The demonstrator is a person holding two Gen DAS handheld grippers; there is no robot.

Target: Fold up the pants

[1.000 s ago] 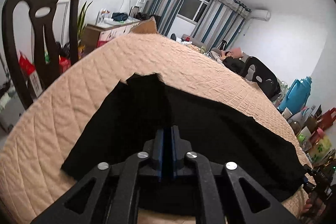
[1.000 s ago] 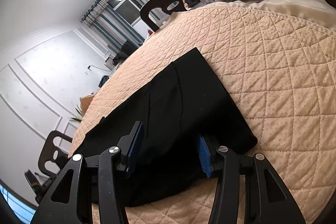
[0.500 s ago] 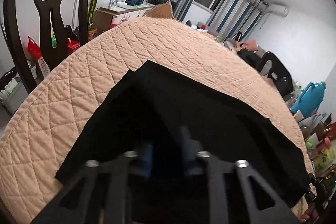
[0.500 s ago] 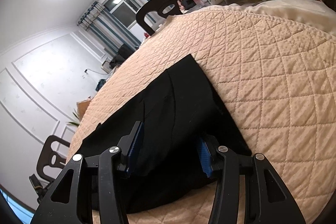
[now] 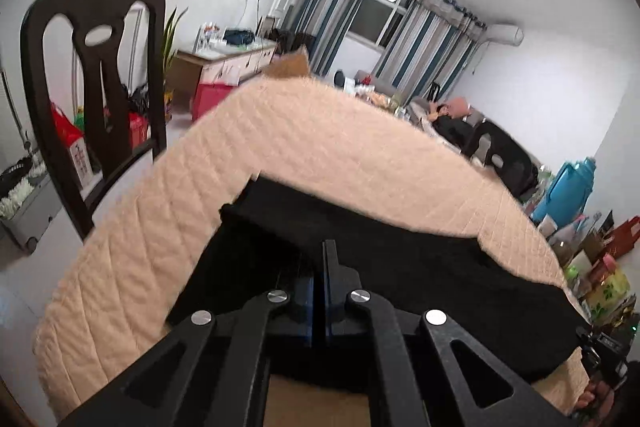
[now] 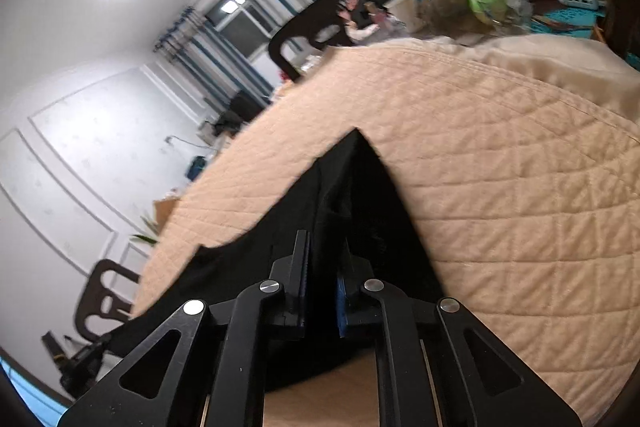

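My left gripper [image 5: 323,287] is pinched shut on the near edge of the black pants [image 5: 400,267], low centre of its frame. My right gripper [image 6: 322,277] has just been closing and now nips the fabric, its jaws narrow. The pants lie across the quilted tan cover [image 6: 500,187]. Risk: a thin pinch may catch only the top layer, so the lower one drags and the fold skews.

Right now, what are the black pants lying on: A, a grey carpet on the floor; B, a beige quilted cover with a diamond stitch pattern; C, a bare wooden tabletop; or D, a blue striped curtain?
B: in both wrist views the black pants are spread over a beige quilted cover with diamond stitching, which shows on every side of the dark fabric.
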